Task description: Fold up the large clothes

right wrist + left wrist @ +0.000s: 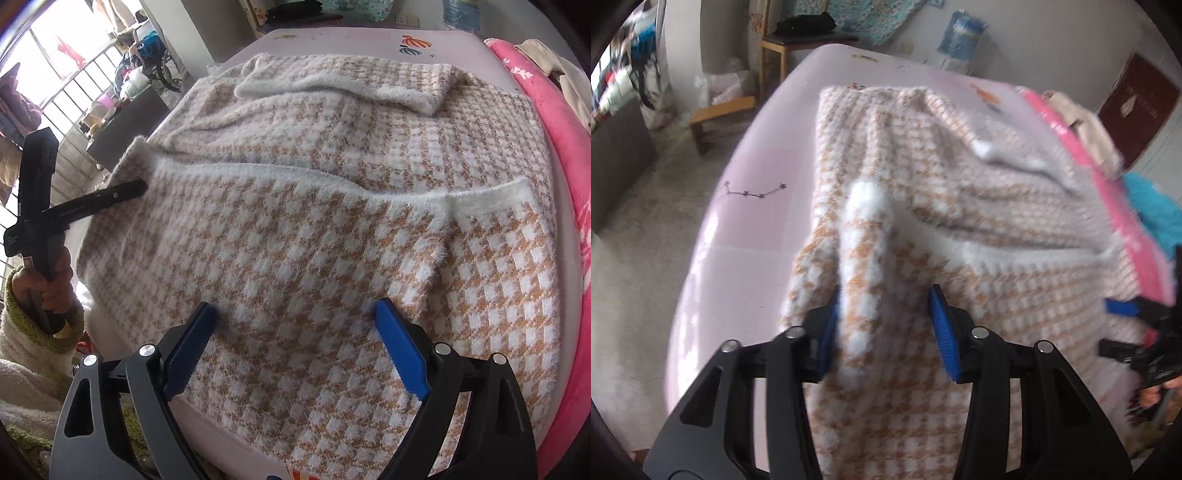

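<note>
Left wrist view: looks steeply down along its own fingers, close over the houndstooth garment [960, 229].
Right wrist view: looks steeply down, close above the garment's near hem.
Shared: the garment, the pink-sheeted bed [354, 38], each other's gripper at frame edge.

A pale pink, smooth-sheeted bed [369, 40] is carrying a fuzzy tan-and-white houndstooth knitted garment [314, 229], lying spread across it, with a bright pink rolled blanket [546, 122] lying along its edge.
</note>
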